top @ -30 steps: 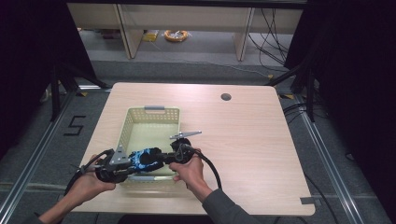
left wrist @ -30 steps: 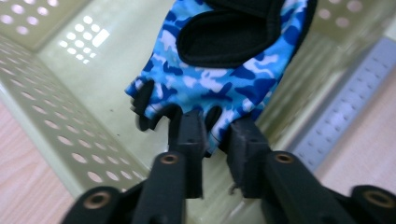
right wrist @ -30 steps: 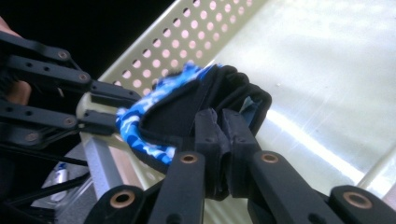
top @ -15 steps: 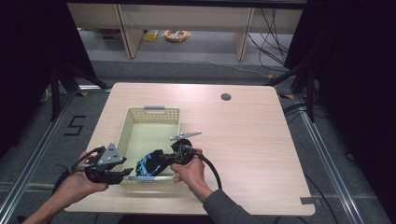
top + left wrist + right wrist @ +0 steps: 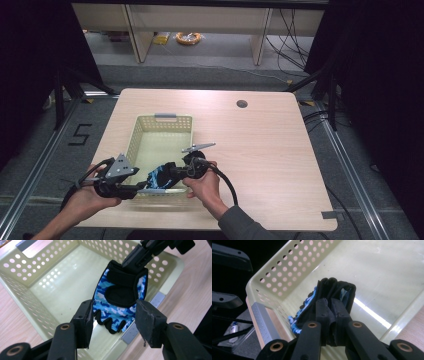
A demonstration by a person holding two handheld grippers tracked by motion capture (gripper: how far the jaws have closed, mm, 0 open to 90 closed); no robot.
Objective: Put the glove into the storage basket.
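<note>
Glove [image 5: 119, 302] pinched at its cuff in right tool [image 5: 331, 315], hanging over basket [image 5: 32, 280] just ahead of wide-open left tool [image 5: 113, 320]; best lowered gently, then released

A fingerless glove [image 5: 119, 300] in blue camouflage print with black trim and a black wrist strap is hanging over the near edge of a pale green perforated basket [image 5: 161, 131]. The right gripper [image 5: 331, 312] is pinching its black cuff, leaving the scalloped finger end dangling low.
</note>
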